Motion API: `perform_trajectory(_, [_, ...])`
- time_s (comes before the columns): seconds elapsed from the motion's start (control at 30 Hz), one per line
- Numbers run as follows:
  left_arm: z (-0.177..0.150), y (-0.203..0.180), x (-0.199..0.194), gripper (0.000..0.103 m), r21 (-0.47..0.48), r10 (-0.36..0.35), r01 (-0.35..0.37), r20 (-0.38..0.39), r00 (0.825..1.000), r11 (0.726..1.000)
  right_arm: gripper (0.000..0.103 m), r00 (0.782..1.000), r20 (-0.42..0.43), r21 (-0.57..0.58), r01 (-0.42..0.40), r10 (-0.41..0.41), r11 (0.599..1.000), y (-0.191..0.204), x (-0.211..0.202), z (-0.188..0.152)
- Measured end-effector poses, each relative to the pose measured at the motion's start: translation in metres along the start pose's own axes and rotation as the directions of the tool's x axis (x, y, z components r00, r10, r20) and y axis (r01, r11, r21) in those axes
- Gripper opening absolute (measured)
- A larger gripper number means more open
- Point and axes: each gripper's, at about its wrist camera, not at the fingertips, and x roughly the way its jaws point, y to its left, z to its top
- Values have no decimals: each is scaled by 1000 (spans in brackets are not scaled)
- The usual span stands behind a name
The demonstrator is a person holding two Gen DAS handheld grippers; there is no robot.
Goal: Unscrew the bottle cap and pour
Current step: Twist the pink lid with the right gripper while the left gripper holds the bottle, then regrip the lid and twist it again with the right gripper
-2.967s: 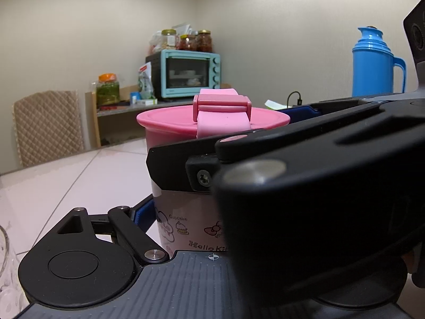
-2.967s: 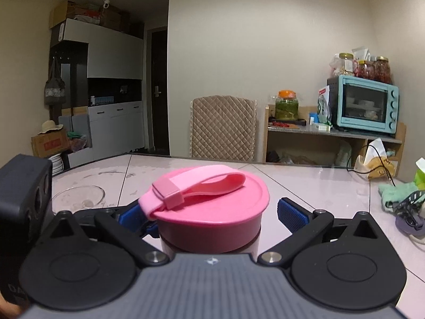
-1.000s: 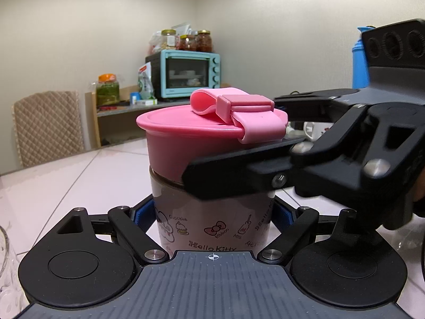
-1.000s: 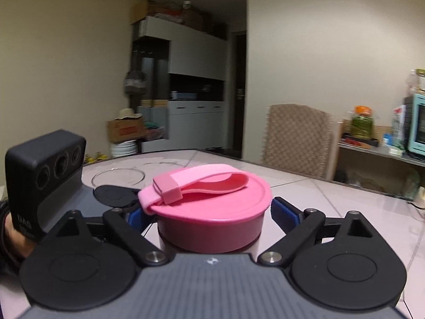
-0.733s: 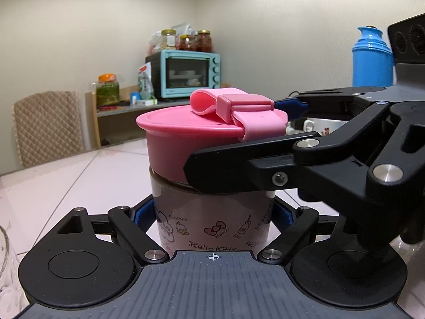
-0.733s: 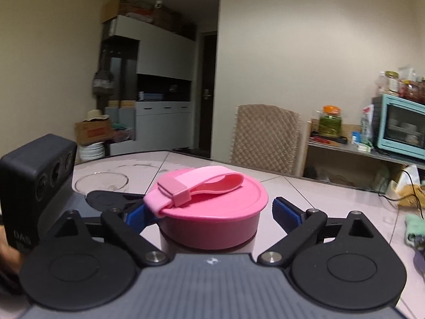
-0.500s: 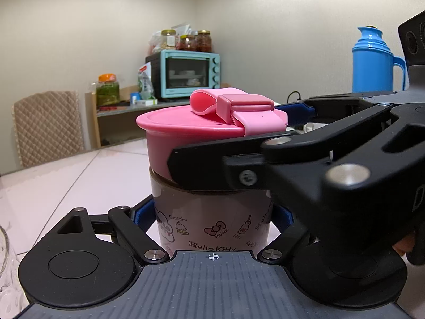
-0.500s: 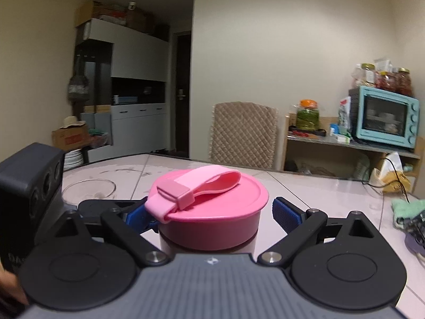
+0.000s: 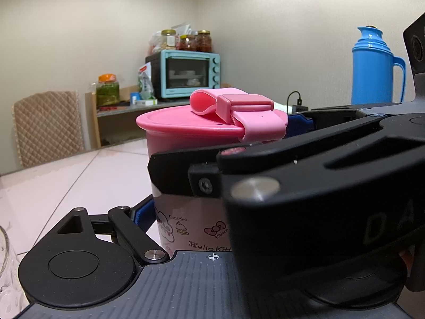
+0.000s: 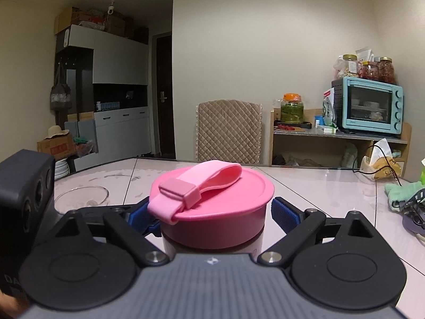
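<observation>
Left wrist view, left to right:
- Glass bowl: a sliver at the lower left edge.
- Left gripper: lower centre, clamped narrow on the bottle; its blue pad presses the printed body low on the left side.
- Cap: pink, with a loop strap, seated on the bottle at frame centre.
- Right gripper: large black linkage entering from the right, 1 finger crossing the cap's skirt.
- Blue flask: upper right, well apart.

Right wrist view, left to right:
- Left gripper's camera block: left edge.
- Glass bowl: on the table, left of centre, behind the fingers.
- Cap: centre, between the right gripper's 2 blue pads. Jaws closing; a small gap shows at the right pad, so the cap is not yet pinched.

Step in hand: judged to be regripping the cap for another unscrewing turn, bottle held upright on the table. The cap appears seated; how far it is loosened cannot be told.

Next move calls for: pads closing squarely on the cap's skirt, clear of the strap, then a twist while the left grip holds the body against turning.
</observation>
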Motion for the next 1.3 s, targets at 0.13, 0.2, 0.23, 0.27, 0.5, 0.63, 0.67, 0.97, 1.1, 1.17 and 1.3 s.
perform_trajectory(0.13, [-1,1,1,90,0,1,-1,0,1000,1000,86,1000,-1,1,-8,8,1000,-2,1,1])
perform_trajectory(0.2, [-1,0,2,90,0,1,-1,0,1000,1000,86,1000,-1,-1,-15,15,1000,-3,2,1])
perform_trajectory(0.23, [-1,1,2,90,0,1,-1,0,1000,1000,86,1000,-1,-3,-18,18,1000,-3,2,2])
perform_trajectory(0.27, [-1,2,2,90,0,1,-1,0,1000,1000,86,1000,-1,-5,-22,22,1000,-3,2,2])
perform_trajectory(0.5, [-2,1,1,90,0,1,-1,-1,1000,1000,86,994,-6,-29,-105,105,994,-16,3,4])
perform_trajectory(0.63, [-2,2,1,90,0,1,-1,-1,1000,1000,86,981,-13,-61,-194,194,979,-27,4,4])
perform_trajectory(0.67, [-2,1,0,90,0,1,-1,-1,1000,1000,85,976,-16,-70,-218,217,973,-30,5,5])
perform_trajectory(0.97, [-3,2,-1,90,0,1,-1,0,1000,1000,86,907,-38,-118,-421,419,899,-60,13,9])
perform_trajectory(1.1, [-3,3,0,90,0,0,0,0,1000,1000,86,882,-34,-129,-470,469,873,-66,14,9])
perform_trajectory(1.17, [-3,2,-1,90,0,0,0,0,1000,1000,86,881,-31,-129,-472,473,872,-66,13,8])
perform_trajectory(1.3, [-3,2,-1,90,-1,-1,1,1,1000,1000,86,893,-25,-122,-448,449,886,-62,7,8])
